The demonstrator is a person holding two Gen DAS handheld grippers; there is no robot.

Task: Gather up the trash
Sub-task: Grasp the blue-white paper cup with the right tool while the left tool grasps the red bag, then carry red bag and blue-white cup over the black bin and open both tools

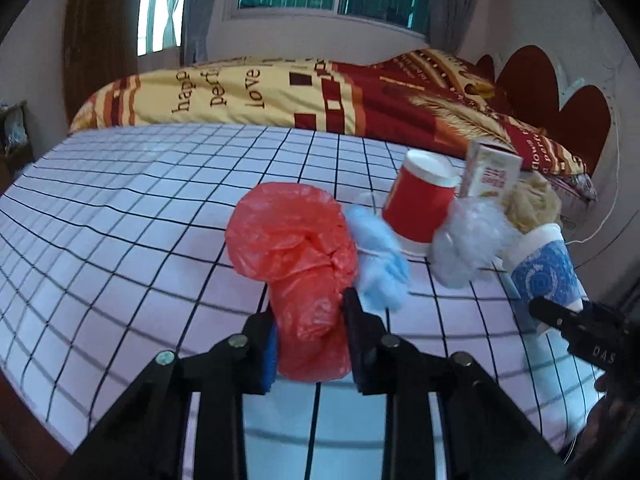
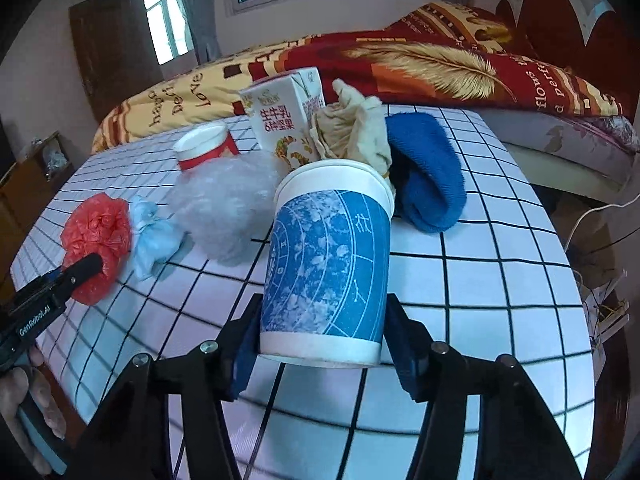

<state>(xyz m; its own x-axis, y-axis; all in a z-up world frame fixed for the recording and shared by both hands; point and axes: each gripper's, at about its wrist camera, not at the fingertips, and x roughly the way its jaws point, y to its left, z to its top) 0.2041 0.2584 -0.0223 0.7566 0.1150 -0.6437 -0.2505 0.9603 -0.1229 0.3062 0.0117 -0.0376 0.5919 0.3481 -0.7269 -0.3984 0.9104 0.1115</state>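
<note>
My left gripper (image 1: 310, 340) is shut on a crumpled red plastic bag (image 1: 296, 256), which rests on the checked table. The bag also shows in the right wrist view (image 2: 96, 236). My right gripper (image 2: 320, 344) is shut on an upright blue-and-white paper cup (image 2: 328, 264), also seen at the right in the left wrist view (image 1: 548, 272). Between them lie a light blue wad (image 1: 380, 256), a clear plastic wad (image 2: 224, 208), a red paper cup (image 1: 416, 204), a milk carton (image 2: 284, 116) and crumpled brown paper (image 2: 352, 128).
A blue cloth (image 2: 428, 172) lies behind the blue cup. The table (image 1: 120, 208) has a white cover with black grid lines. A bed with a yellow and red blanket (image 1: 320, 92) stands just beyond it. A cable (image 2: 588, 216) hangs at the right.
</note>
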